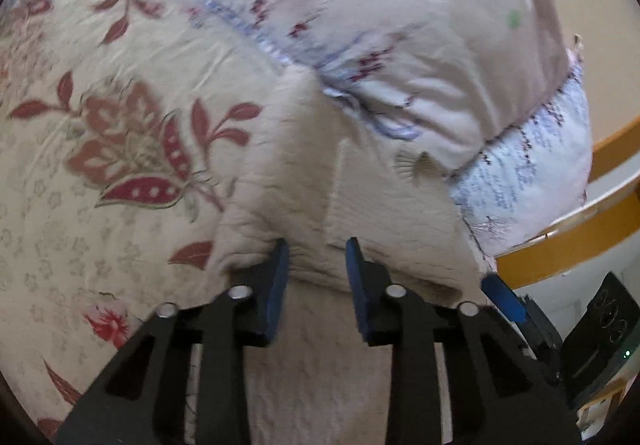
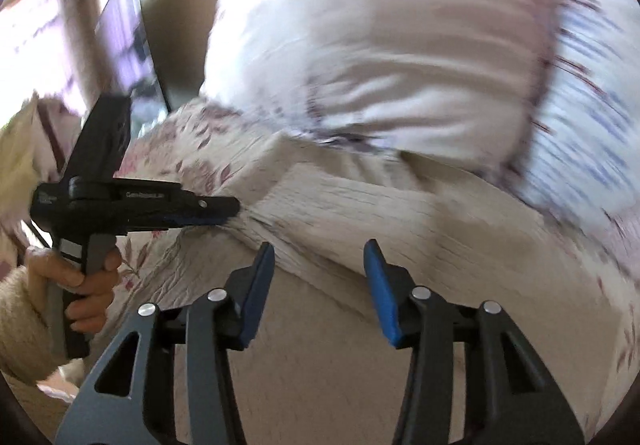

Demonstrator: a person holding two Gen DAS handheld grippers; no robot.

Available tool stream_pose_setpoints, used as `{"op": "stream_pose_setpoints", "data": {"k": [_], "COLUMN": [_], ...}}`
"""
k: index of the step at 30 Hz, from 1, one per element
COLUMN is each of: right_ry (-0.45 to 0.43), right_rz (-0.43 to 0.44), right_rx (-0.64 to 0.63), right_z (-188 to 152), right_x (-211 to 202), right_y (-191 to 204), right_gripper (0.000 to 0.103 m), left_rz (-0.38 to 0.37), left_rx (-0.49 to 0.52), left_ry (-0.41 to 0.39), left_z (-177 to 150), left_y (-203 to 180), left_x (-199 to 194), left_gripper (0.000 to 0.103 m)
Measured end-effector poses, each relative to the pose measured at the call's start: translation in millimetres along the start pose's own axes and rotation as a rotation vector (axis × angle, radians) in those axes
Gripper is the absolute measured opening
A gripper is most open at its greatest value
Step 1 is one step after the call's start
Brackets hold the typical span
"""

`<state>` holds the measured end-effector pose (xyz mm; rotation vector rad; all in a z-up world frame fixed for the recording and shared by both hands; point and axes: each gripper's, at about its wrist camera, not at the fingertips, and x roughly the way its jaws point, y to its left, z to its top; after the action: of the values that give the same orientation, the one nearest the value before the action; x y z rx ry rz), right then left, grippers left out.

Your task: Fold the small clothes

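A beige crinkled garment (image 1: 360, 205) lies partly folded on a floral bedspread (image 1: 100, 125). It also shows in the right wrist view (image 2: 360, 213). My left gripper (image 1: 317, 245) is open, its blue-padded fingers just over the garment's near folded edge. In the right wrist view the left gripper (image 2: 228, 211) shows from the side at the garment's left edge. My right gripper (image 2: 319, 247) is open, its fingers astride the garment's folded edge. A tip of the right gripper (image 1: 504, 297) shows at the lower right of the left wrist view.
A large pale pillow with purple print (image 1: 400, 25) lies just beyond the garment; it also shows in the right wrist view (image 2: 380, 65). A wooden bed frame (image 1: 580, 237) runs at the right. A dark screen (image 2: 128, 57) stands at the left.
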<state>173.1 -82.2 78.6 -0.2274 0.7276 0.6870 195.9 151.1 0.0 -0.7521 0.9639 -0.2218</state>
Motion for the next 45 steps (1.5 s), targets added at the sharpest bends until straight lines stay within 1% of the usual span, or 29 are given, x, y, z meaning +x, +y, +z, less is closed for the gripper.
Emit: {"op": "stream_pose_setpoints", "data": {"k": [1, 4, 7, 9, 11, 12, 13, 14, 18, 20, 21, 22, 23, 24, 25, 26, 27, 28, 29, 30, 31, 32, 33, 34, 35, 36, 38, 41, 45], "right_ry": [0.010, 0.056, 0.090, 0.089, 0.077, 0.065, 0.054, 0.034, -0.091, -0.170, -0.216, -0.246, -0.278, -0.296, -0.313, -0.306, -0.271, -0.231, -0.193, -0.162, -0.158, -0.165, -0.183, -0.192, -0.198, -0.200, -0.177, -0.127, -0.086], "right_rz": [-0.002, -0.021, -0.075, -0.110, -0.137, -0.136, -0.115, -0.093, -0.080, -0.080, -0.090, -0.100, -0.114, -0.124, -0.133, -0.130, -0.111, -0.095, -0.093, -0.077, -0.047, -0.002, 0.037, 0.039, 0.023, -0.003, -0.014, 0.005, -0.004], "right_rx": [-0.013, -0.043, -0.063, -0.072, -0.066, -0.036, 0.003, 0.059, 0.273, 0.428, 0.520, 0.579, 0.652, 0.706, 0.792, 0.863, 0.947, 0.993, 1.037, 1.102, 1.139, 1.182, 1.227, 1.243, 1.249, 1.238, 1.221, 1.205, 1.149], "right_z": [1.6, 5.4, 4.5, 2.3, 1.6, 2.2, 3.3, 4.1, -0.4, -14.3, -27.8, -39.0, -54.4, -66.8, -87.4, -105.0, -125.3, -136.3, -146.6, -159.1, -165.0, -171.3, -176.3, -177.3, -177.0, -174.9, -173.0, -172.0, -166.2], "right_x": [8.0, 36.8, 57.8, 63.8, 63.6, 61.5, 58.1, 52.2, 9.7, -24.3, -45.8, -59.3, -75.0, -84.8, -96.2, -98.6, -96.5, -90.7, -86.1, -83.0, -81.9, -82.0, -84.4, -86.6, -89.5, -92.4, -88.6, -77.2, -65.7], "right_y": [4.8, 18.6, 24.5, 27.2, 25.0, 20.6, 13.8, 5.1, -36.7, -68.2, -87.5, -100.0, -114.9, -125.5, -140.9, -153.8, -168.6, -177.6, -184.3, -195.3, -201.0, -207.6, -216.4, -219.9, -223.5, -227.5, -225.6, -229.0, -223.9], "right_gripper": [0.047, 0.047, 0.047, 0.046, 0.024, 0.015, 0.007, 0.006, 0.006, 0.006, 0.006, 0.006, 0.006, 0.006, 0.006, 0.006, 0.006, 0.006, 0.007, 0.007, 0.008, 0.010, 0.013, 0.021, 0.028, 0.029, 0.030, 0.030, 0.029], "left_rz": [0.006, -0.011, -0.010, -0.014, -0.020, -0.021, -0.020, -0.018, -0.009, -0.008, -0.010, -0.012, -0.017, -0.031, -0.045, -0.059, -0.070, -0.080, -0.081, -0.079, -0.075, -0.072, -0.068, -0.067, -0.069, -0.070, -0.063, -0.038, -0.017], "left_rx": [-0.006, -0.030, -0.030, -0.031, -0.041, -0.044, -0.043, -0.040, -0.026, -0.019, -0.013, -0.007, -0.006, -0.005, -0.003, -0.001, 0.005, 0.020, 0.036, 0.054, 0.072, 0.083, 0.092, 0.104, 0.112, 0.121, 0.141, 0.171, 0.180], "left_ry": [-0.004, 0.001, 0.003, 0.003, 0.006, 0.007, 0.007, 0.007, 0.007, 0.011, 0.014, 0.020, 0.024, 0.028, 0.030, 0.032, 0.033, 0.036, 0.037, 0.038, 0.042, 0.046, 0.049, 0.053, 0.057, 0.060, 0.061, 0.070, 0.088], "left_z": [0.5, 0.9, -0.5, -1.5, -1.0, -0.6, -0.4, -0.6, -1.1, -1.0, -0.8, -0.3, 0.0, 0.4, 1.0, 1.0, 0.7, 0.2, -0.6, -1.7, -3.4, -5.2, -6.8, -8.9, -10.2, -11.7, -14.6, -19.3, -23.7], "left_y": [3.1, 11.0, 17.4, 21.4, 22.6, 22.9, 22.4, 22.2, 19.8, 18.2, 17.5, 16.8, 16.5, 15.9, 14.6, 13.6, 11.6, 7.6, 3.8, -0.1, -4.5, -7.0, -8.5, -9.5, -9.8, -9.8, -9.1, -7.4, -2.5], "left_x": [0.8, 2.0, -1.4, -4.1, -2.7, -2.1, -0.8, -0.5, 0.1, 0.7, 0.9, 1.0, 1.1, 1.2, 1.5, 1.4, 1.6, 1.2, 0.7, 0.0, -1.1, -2.5, -4.3, -7.2, -9.5, -12.4, -19.2, -24.5, -25.1], "left_gripper": [0.019, 0.016, 0.013, 0.011, 0.009, 0.009, 0.009, 0.009, 0.009, 0.009, 0.009, 0.010, 0.012, 0.018, 0.021, 0.029, 0.037, 0.041, 0.050, 0.056, 0.059, 0.063, 0.064, 0.064, 0.064, 0.064, 0.064, 0.064, 0.064]}}
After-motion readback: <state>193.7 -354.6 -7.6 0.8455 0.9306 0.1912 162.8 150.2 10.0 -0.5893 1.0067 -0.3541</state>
